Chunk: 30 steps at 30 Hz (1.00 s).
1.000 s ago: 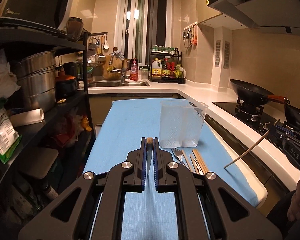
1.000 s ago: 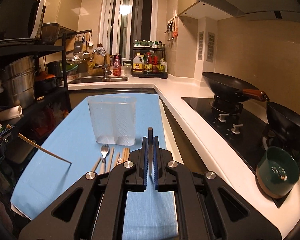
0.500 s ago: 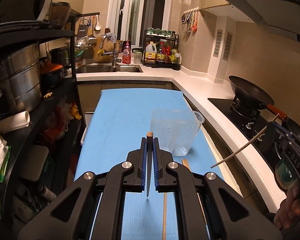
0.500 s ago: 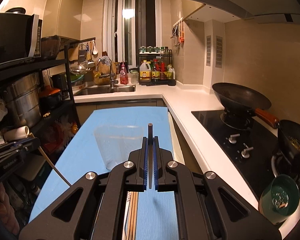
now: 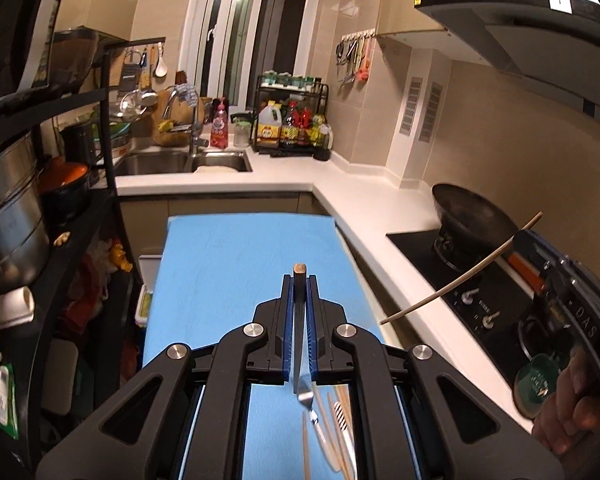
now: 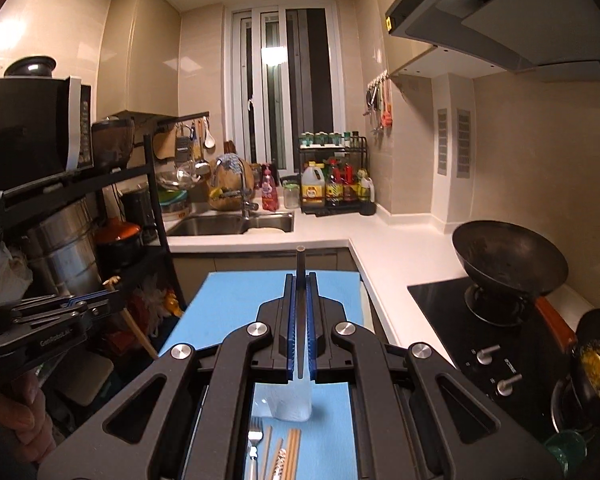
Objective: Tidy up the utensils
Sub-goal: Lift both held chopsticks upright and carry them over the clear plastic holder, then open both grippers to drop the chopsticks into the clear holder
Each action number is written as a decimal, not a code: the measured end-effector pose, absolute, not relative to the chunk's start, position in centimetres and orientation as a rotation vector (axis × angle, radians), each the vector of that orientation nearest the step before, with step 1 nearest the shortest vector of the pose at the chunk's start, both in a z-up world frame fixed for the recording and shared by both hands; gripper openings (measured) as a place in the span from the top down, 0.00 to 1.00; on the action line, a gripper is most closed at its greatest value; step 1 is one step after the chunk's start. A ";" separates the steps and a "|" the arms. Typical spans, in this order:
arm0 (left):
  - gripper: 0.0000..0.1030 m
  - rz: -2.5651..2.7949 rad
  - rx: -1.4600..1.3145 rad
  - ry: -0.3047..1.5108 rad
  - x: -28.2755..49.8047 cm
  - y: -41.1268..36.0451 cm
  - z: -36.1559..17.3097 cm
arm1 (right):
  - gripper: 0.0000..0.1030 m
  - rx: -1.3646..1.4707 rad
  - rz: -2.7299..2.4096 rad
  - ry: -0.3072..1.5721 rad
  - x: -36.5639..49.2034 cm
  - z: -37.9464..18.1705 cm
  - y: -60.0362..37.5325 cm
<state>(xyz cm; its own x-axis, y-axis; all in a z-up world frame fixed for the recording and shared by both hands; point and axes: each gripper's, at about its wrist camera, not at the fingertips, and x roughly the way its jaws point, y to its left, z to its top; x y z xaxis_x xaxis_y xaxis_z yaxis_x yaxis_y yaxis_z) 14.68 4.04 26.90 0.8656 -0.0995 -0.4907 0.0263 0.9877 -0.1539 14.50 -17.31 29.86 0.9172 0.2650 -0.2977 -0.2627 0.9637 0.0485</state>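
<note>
Both grippers hanging high over blue mat (image 5: pixel 236 264), each clamping one chopstick: left gripper (image 5: pixel 300 280) jaws pinching wood-tipped stick (image 5: pixel 299 269), right gripper (image 6: pixel 300 278) jaws pinching dark stick (image 6: pixel 300 256), likely carrying pair to clear cup (image 6: pixel 296 404) at 6 o'clock; fork (image 6: pixel 254 436), spare chopsticks (image 6: pixel 288 452) lying beside cup

Right tool (image 6: pixel 300 320) clamping dark chopstick (image 6: pixel 299 258), fork (image 6: pixel 254 438) on blue mat (image 6: pixel 236 300) below
</note>
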 end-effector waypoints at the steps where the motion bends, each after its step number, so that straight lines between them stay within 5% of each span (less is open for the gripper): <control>1: 0.94 -0.065 -0.139 0.505 15.0 4.0 27.7 | 0.95 0.004 0.275 0.299 14.7 30.4 -17.0; 9: 0.94 -0.056 -0.117 0.449 19.5 3.2 29.5 | 0.95 -0.029 0.297 0.326 18.3 29.7 -14.8; 25: 0.94 -0.134 -0.108 0.641 25.9 2.2 20.1 | 0.95 -0.013 0.329 0.520 24.1 21.0 -14.0; 27: 0.94 -0.144 -0.125 0.662 26.2 2.4 20.0 | 0.82 -0.011 0.311 0.521 24.1 21.0 -14.1; 29: 0.81 -0.145 -0.135 0.665 26.1 2.7 20.2 | 0.65 0.002 0.300 0.514 23.9 21.2 -14.6; 30: 0.57 -0.134 -0.133 0.655 25.8 3.0 20.6 | 0.62 0.004 0.287 0.505 23.6 21.4 -14.9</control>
